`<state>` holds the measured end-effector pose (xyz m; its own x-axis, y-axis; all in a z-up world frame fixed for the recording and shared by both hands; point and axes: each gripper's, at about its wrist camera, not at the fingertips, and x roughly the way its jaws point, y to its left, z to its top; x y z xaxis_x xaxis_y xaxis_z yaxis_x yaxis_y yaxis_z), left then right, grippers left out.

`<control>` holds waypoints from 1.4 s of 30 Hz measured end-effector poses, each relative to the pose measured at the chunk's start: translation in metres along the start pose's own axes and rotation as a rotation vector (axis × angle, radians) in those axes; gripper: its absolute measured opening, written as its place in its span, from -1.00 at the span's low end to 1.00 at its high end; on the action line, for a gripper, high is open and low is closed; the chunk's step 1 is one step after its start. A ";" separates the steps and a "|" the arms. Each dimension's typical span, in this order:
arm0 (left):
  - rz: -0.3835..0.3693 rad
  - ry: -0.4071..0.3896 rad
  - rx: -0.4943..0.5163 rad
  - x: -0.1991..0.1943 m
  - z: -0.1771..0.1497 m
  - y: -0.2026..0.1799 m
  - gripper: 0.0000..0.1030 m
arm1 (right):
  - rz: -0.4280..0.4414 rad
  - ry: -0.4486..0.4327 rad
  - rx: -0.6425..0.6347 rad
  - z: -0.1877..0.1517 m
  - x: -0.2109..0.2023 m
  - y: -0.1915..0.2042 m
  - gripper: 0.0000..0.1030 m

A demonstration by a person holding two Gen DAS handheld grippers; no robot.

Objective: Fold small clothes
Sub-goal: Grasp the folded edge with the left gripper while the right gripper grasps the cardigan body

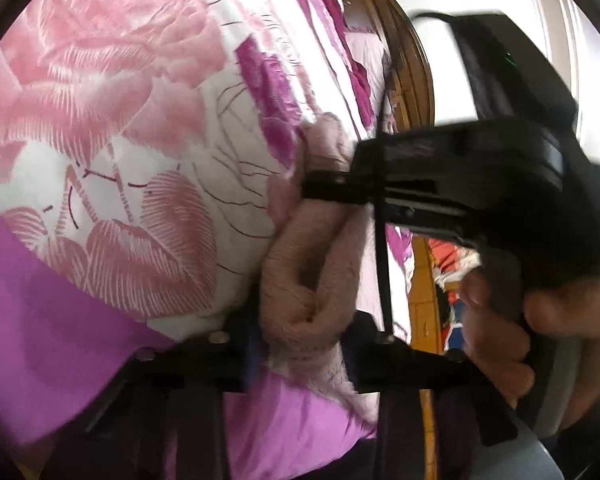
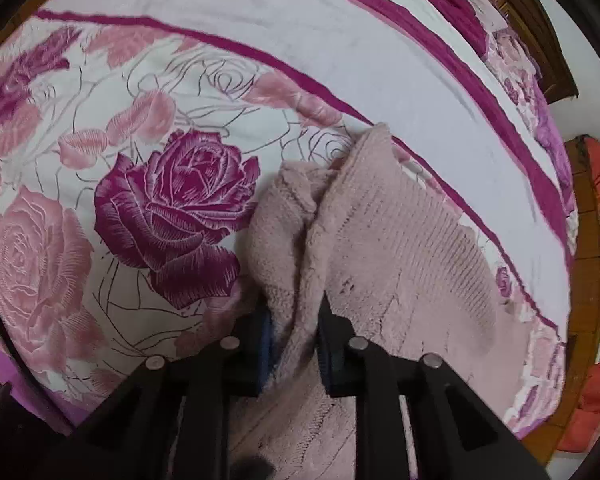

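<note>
Partly hidden in the left wrist view: lower end of the pink knitted garment (image 1: 300,292), covered by the left gripper (image 1: 300,344) and its crossbar. Right half of that view blocked by the right gripper (image 1: 324,184), seen from the side, and by the hand (image 1: 500,320) around its grip. Blurred throughout; knit texture hard to read there. In the right wrist view, near edge of the garment (image 2: 380,240) cut off behind the black fingers (image 2: 256,344).

Location: on the rose-print bedspread (image 2: 160,208), toward the bed's near edge, wooden headboard (image 1: 404,64) beyond.

Orientation: long axis away from the right wrist camera, far corner pointing up at the magenta stripe (image 2: 480,92); ribbed panel flat at right, a raised fold bunched at left.

Left gripper: jaws narrow, pinched on a rolled fold of the garment. Right gripper (image 2: 294,332): jaws narrow, blue pads (image 2: 266,340) pressed against a ridge of the same fabric
</note>
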<state>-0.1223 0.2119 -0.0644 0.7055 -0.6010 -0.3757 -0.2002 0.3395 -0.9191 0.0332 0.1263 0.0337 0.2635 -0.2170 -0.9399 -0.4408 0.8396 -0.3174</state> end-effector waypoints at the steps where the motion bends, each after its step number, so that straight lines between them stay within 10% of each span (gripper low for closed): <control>1: -0.004 -0.001 -0.008 -0.001 0.000 0.002 -1.00 | 0.018 -0.006 0.002 0.000 0.000 -0.002 -0.67; 10: 0.049 -0.073 0.148 -0.029 0.006 -0.021 -1.00 | 0.239 -0.232 0.051 -0.009 -0.016 -0.034 -0.71; 24: 0.186 -0.372 0.208 -0.117 0.030 -0.027 -1.00 | 0.365 -0.307 -0.020 0.038 -0.048 0.033 -0.73; 42: 0.156 -0.258 0.358 -0.059 0.022 -0.072 -1.00 | 0.383 -0.355 -0.082 0.026 -0.051 0.020 -0.72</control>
<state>-0.1348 0.2387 0.0266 0.8407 -0.3388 -0.4224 -0.1020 0.6671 -0.7380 0.0328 0.1672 0.0785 0.3385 0.2920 -0.8945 -0.6247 0.7807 0.0185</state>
